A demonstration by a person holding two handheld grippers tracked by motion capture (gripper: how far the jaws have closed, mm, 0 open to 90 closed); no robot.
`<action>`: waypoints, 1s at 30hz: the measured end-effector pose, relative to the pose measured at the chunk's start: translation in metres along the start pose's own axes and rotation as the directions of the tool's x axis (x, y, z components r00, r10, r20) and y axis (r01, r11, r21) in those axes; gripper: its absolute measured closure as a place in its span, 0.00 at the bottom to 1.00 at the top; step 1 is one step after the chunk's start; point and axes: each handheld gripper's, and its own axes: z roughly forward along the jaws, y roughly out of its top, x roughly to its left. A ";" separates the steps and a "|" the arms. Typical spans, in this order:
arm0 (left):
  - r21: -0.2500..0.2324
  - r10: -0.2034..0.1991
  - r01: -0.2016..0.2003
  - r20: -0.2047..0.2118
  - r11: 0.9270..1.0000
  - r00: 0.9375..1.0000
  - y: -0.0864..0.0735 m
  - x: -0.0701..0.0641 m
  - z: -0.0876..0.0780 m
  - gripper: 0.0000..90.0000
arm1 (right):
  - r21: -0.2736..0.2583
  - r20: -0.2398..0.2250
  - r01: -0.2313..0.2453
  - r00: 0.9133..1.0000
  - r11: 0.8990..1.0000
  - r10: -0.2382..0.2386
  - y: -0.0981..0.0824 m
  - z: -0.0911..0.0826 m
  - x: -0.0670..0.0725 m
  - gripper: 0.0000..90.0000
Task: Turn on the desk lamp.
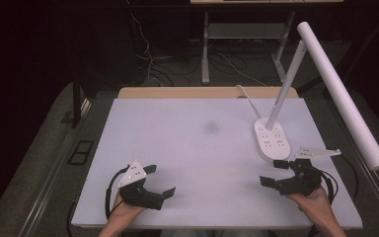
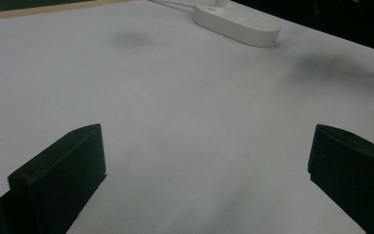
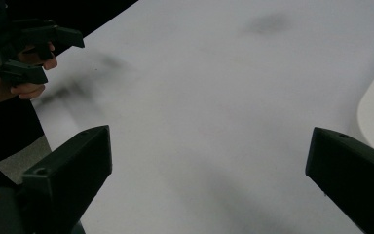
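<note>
No text, label, brand or number could be read anywhere. The white power strip (image 1: 272, 140) that formed the lamp's base carried socket holes and a small bluish dot near the stem, but no legible marking. The grey plate on the left gripper (image 1: 162, 180) showed small dots, not characters. The white surface (image 1: 202, 163) bore no print.
</note>
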 end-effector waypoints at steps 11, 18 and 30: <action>0.000 -0.003 0.003 0.000 1.000 1.000 0.000 0.000 0.000 0.00 | 0.009 0.011 0.000 1.000 1.000 0.000 0.010 -0.007 -0.007 0.03; 0.000 -0.006 0.006 -0.001 1.000 1.000 0.000 0.000 0.000 0.00 | 0.012 0.023 0.001 1.000 1.000 -0.001 0.019 -0.011 -0.015 0.03; 0.004 0.000 0.000 0.003 1.000 1.000 0.000 -0.001 0.001 0.00 | 0.034 0.033 -0.013 0.999 0.999 0.012 0.026 -0.010 -0.026 0.03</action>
